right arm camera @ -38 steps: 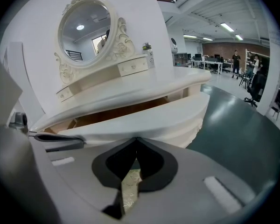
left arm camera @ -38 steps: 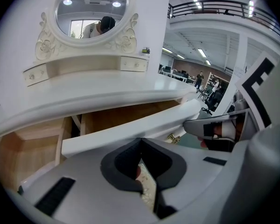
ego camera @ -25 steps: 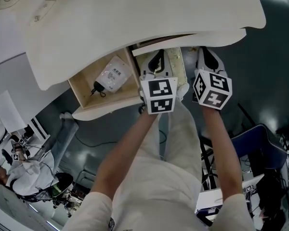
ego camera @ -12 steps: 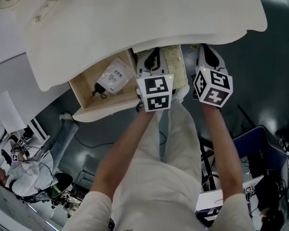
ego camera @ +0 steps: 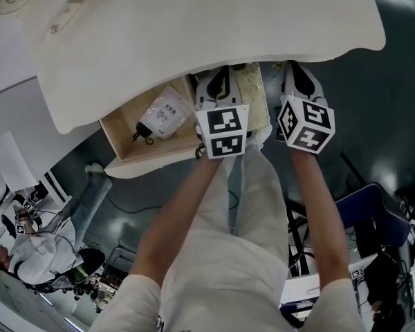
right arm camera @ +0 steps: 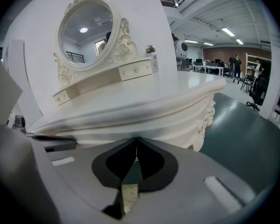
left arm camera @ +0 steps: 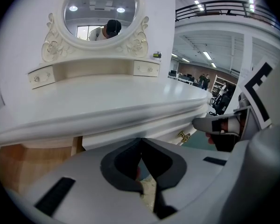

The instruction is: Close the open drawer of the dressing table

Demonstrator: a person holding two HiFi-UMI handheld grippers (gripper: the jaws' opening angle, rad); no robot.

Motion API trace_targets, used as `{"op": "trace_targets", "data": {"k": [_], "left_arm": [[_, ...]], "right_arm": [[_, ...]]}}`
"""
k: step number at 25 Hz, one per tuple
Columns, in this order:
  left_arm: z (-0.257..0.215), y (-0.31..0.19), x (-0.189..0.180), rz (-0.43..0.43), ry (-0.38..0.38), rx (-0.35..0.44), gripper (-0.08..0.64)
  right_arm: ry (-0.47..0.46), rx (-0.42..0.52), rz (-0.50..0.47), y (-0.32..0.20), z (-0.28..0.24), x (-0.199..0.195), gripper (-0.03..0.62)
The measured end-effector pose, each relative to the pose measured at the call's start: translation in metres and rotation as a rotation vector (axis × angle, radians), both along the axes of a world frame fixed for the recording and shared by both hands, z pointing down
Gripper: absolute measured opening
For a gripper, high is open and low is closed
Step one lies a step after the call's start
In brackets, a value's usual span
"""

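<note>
Both grippers have their jaws pressed together with nothing caught between them; the left gripper (ego camera: 220, 83) aims its closed tips at the right-hand end of the open drawer (ego camera: 124, 128), though I cannot tell whether it touches, and the right gripper (ego camera: 297, 78) sits just beside it at the tabletop's edge. That drawer juts out from under the dressing table (ego camera: 194, 26) toward the person, its long side running along the table's front; it is a shallow box of pale bare wood with a smooth cream front, holding a white pouch (ego camera: 162, 109) with a black cord; the tabletop is glossy cream with a curved, moulded edge.

drawer (ego camera: 121, 134) open, white packet (ego camera: 162, 111) inside
</note>
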State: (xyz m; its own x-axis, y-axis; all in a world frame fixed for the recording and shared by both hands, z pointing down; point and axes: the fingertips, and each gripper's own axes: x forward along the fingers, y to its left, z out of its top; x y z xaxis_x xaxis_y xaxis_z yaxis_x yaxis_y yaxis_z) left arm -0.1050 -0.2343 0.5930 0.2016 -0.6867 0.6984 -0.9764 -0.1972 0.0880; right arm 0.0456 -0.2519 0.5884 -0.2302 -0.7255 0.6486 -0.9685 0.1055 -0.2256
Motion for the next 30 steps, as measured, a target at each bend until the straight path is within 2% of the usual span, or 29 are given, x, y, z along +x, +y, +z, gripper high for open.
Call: {"op": "trace_targets", "data": {"k": [2,17,30], "left_arm": [[0.0,-0.003,-0.001,-0.006,0.008,0.004,0.011],[0.0,-0.013,-0.003,-0.005,0.013,0.035,0.011],[-0.021,0.01,0.012,0.03,0.002,0.024,0.011]], "right_arm": [[-0.022,0.011,0.004,-0.003,0.0,-0.001,0.004],[-0.031,0.036,0.003,-0.012,0.0,-0.004,0.003],[-0.031,0.042,-0.009,0.003,-0.026,0.01,0.005]]}}
